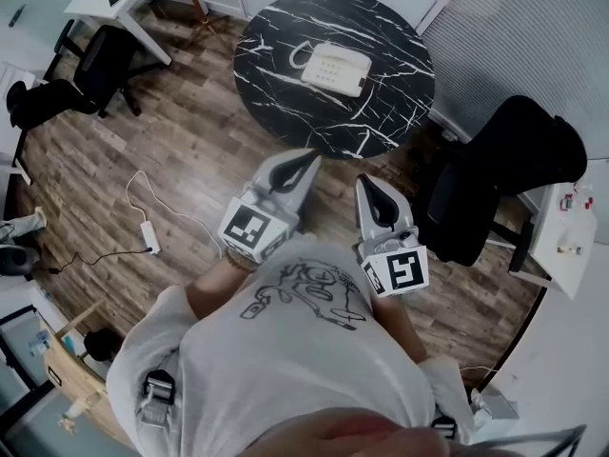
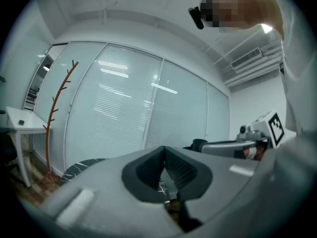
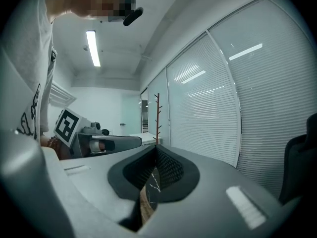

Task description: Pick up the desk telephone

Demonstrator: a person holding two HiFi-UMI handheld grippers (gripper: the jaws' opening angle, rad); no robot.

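Where the head view looked down, the desk telephone lay on the round marble table — keypad print too small to read — well beyond the left gripper and the right gripper. Left gripper view: jaws closed together, gripping nothing. Right gripper view: the same.

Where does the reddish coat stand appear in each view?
Head view: coat stand at top, left of the marble table.
Left gripper view: coat stand far left, before blinds.
Right gripper view: coat stand centre, above the jaws.
Shared landmark: marble table, lower left in left gripper view.
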